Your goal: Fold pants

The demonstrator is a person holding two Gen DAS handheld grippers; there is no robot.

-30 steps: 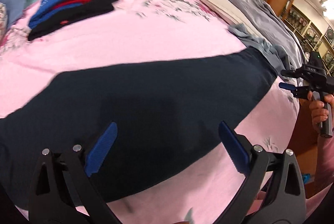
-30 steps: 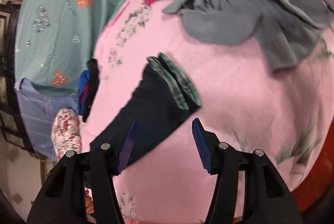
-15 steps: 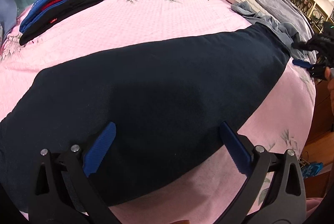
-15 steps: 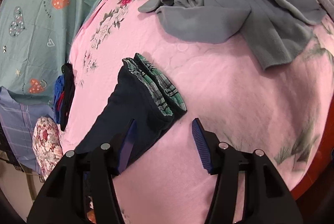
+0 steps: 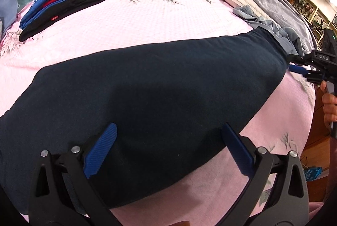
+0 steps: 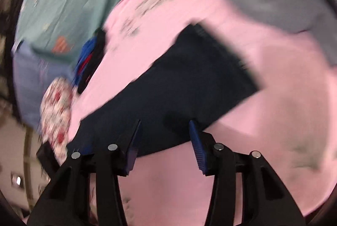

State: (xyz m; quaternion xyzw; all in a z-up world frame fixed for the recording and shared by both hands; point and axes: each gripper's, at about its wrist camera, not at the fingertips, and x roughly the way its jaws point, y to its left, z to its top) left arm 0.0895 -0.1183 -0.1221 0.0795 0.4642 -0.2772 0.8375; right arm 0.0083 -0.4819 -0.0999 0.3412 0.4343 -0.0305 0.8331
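The pants (image 5: 160, 95) were dark navy, lying flat (one long band) on the pink bed (image 5: 147, 21), long axis running left to right. Both the left gripper (image 5: 168, 146) and right gripper (image 6: 164, 141) had jaws wide apart, holding nothing.

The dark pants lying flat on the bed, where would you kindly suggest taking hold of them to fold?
Probably pinch the waistband end of the dark pants with the right tool, coming in low from the bed's edge: that end lies flat, nearest that tool, with its edge exposed on the pink bedspread.
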